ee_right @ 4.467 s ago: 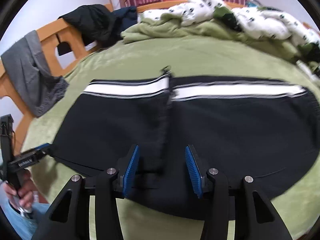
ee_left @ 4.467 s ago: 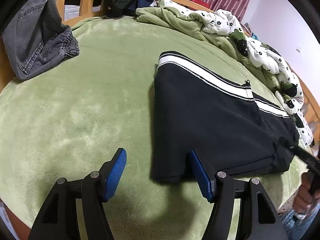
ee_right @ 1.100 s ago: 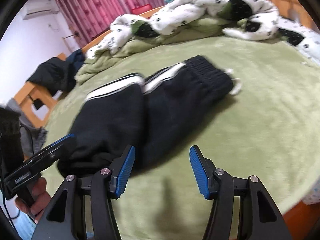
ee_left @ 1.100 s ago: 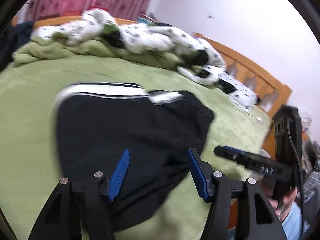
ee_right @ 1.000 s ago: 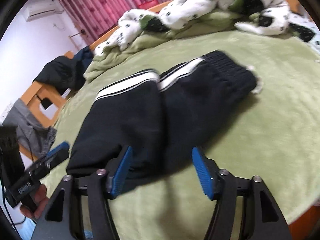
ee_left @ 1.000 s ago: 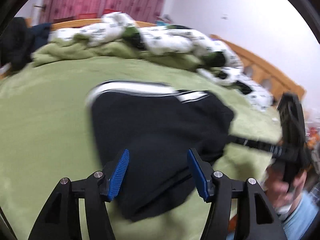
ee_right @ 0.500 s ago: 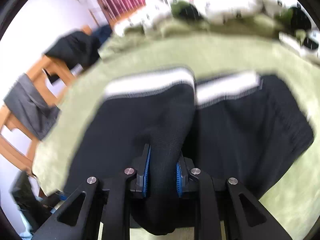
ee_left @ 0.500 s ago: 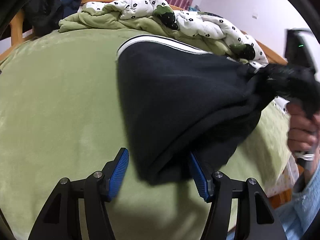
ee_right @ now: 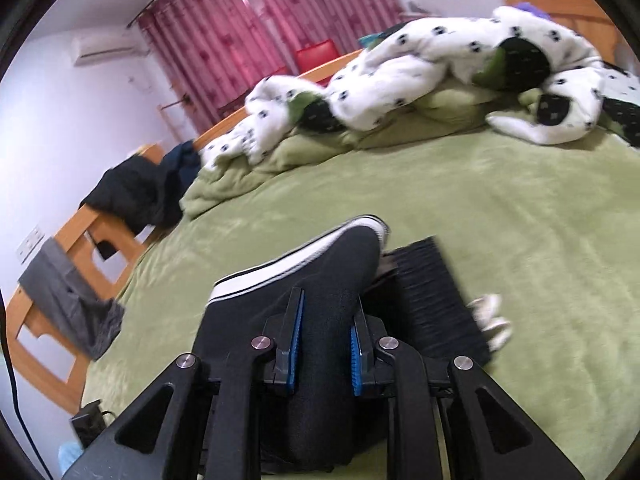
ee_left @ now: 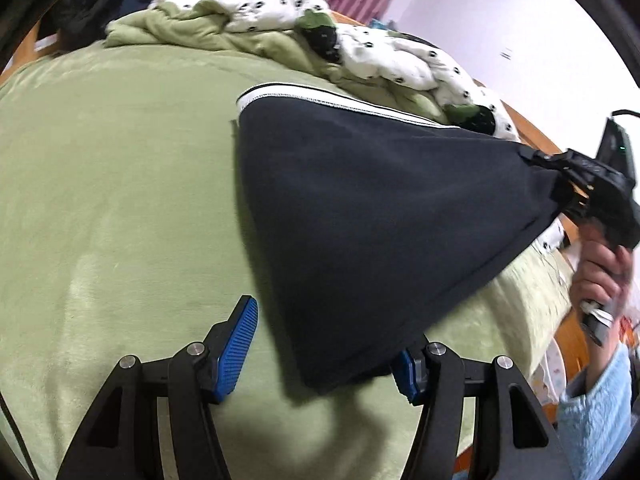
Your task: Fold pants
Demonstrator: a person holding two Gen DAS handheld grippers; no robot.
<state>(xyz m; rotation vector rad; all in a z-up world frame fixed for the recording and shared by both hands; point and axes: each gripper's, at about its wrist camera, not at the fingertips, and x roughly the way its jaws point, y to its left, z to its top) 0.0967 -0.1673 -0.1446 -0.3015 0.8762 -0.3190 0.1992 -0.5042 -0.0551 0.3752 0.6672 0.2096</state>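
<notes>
The black pants (ee_left: 380, 208) with a white side stripe lie folded on the green bed cover (ee_left: 120, 200). My right gripper (ee_right: 325, 344) is shut on a bunched fold of the pants (ee_right: 328, 280), with the ribbed band (ee_right: 432, 300) hanging just to its right. In the left wrist view the right gripper (ee_left: 560, 172) holds one side of the pants up off the bed, so the cloth stretches in a taut sheet. My left gripper (ee_left: 324, 360) stands open low over the bed. The pants' near corner lies between its fingers and hides most of the right pad.
A rumpled white spotted duvet (ee_right: 440, 60) and green blanket (ee_left: 192, 32) are piled along the far side. Grey jeans (ee_right: 68, 300) and a dark jacket (ee_right: 136, 196) hang on the wooden bed frame (ee_right: 92, 240) at left. A person's hand (ee_left: 600, 268) grips the right tool.
My right gripper has shut on the pants and lifted one side up off the bed. My left gripper has sunk toward the pants' near corner, still open.
</notes>
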